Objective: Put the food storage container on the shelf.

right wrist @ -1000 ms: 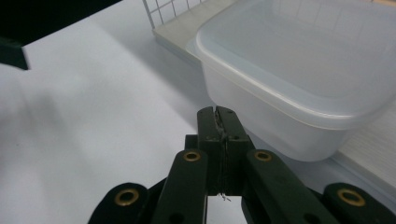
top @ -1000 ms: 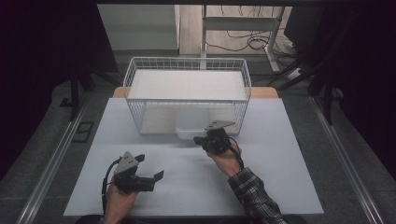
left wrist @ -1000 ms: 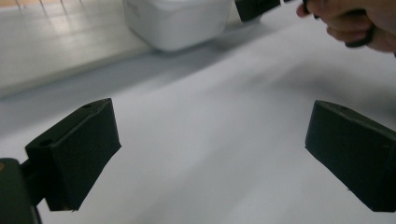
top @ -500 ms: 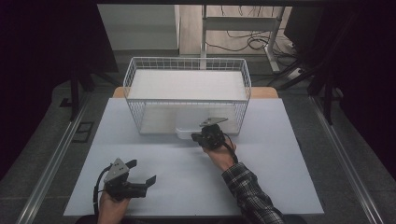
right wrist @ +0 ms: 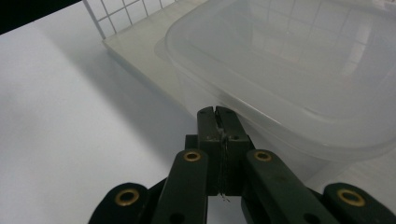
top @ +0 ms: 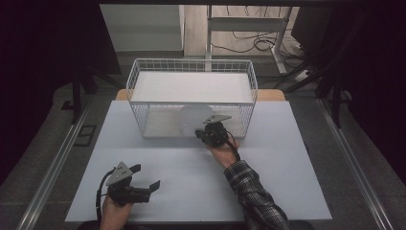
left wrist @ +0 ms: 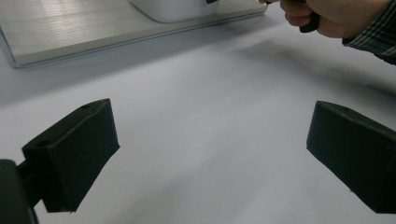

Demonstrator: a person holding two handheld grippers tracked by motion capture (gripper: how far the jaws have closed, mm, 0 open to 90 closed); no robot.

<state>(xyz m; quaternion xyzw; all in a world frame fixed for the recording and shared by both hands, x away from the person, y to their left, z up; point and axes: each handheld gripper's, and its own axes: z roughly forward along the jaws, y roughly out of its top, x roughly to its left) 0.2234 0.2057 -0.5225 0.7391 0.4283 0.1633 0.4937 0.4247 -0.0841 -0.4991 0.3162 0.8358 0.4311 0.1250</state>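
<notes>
A translucent plastic container [top: 193, 120] rests on the bottom board of a white wire rack [top: 191, 67], at its open front. My right gripper [top: 200, 133] is shut, and its tips [right wrist: 215, 113] touch the container [right wrist: 299, 70] just under the rim. Whether they pinch the rim cannot be told. My left gripper [top: 145, 176] lies low over the white table [top: 287, 182] near the front left. It is open wide with only bare table between its pads [left wrist: 77, 154]. The container's base [left wrist: 173, 9] and the right hand [left wrist: 331, 18] appear far off in the left gripper view.
A flat white panel [top: 191, 86] lies on top of the rack. The rack's bottom board [left wrist: 70, 32] juts toward me with a low edge. A steel rail [top: 52, 172] runs beside the table's left side. Cables and a desk frame [top: 249, 28] stand behind.
My right gripper has moved forward and a little left to the rack's front, and the container now looks taller there. My left gripper has drawn back toward the table's front left.
</notes>
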